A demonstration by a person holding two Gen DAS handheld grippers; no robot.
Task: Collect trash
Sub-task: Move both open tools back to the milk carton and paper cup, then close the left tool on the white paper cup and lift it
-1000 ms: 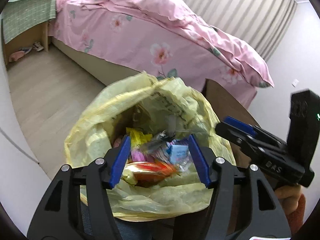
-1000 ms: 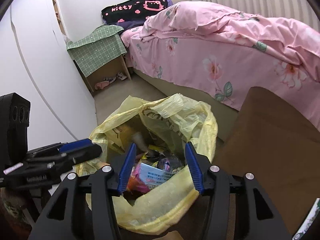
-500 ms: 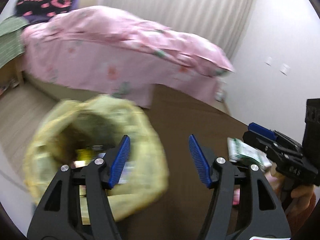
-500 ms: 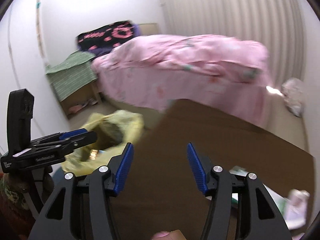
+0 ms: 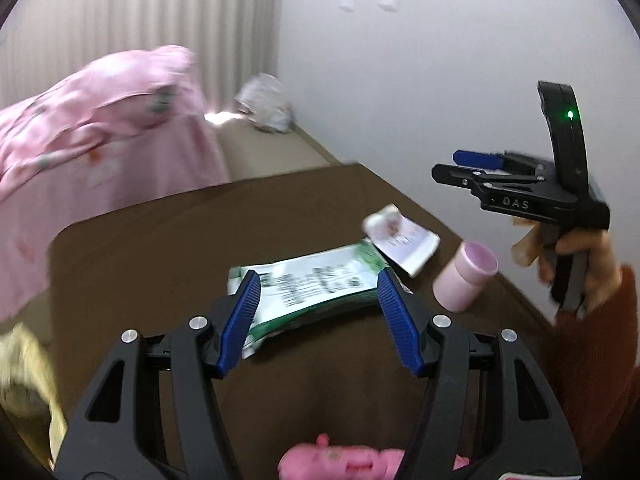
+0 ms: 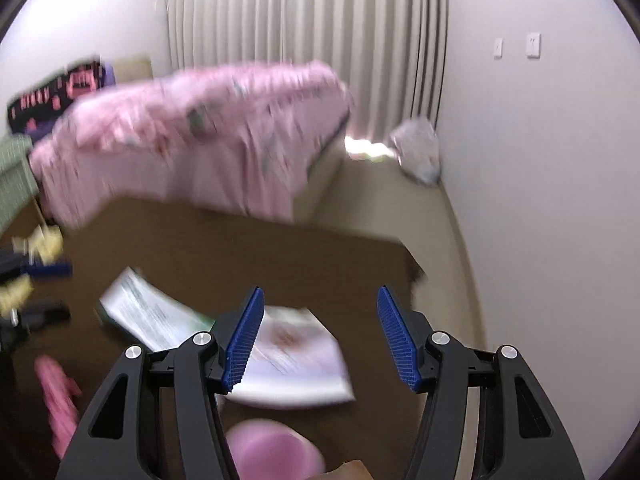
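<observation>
Several trash items remain on the counter [image 5: 140,248]: green wrapper [image 5: 316,284], white packet [image 5: 404,240], pink scrap [image 5: 348,462]. Left tool [image 5: 316,320] wide and empty; right tool [image 6: 320,336] opening, empty. Yellow bag [image 5: 24,380] sits at the counter's left edge.

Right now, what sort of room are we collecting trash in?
Most likely a bedroom in a home: a bed with a pink floral duvet, floor-length curtains, and a low brown table strewn with wrappers.
</observation>
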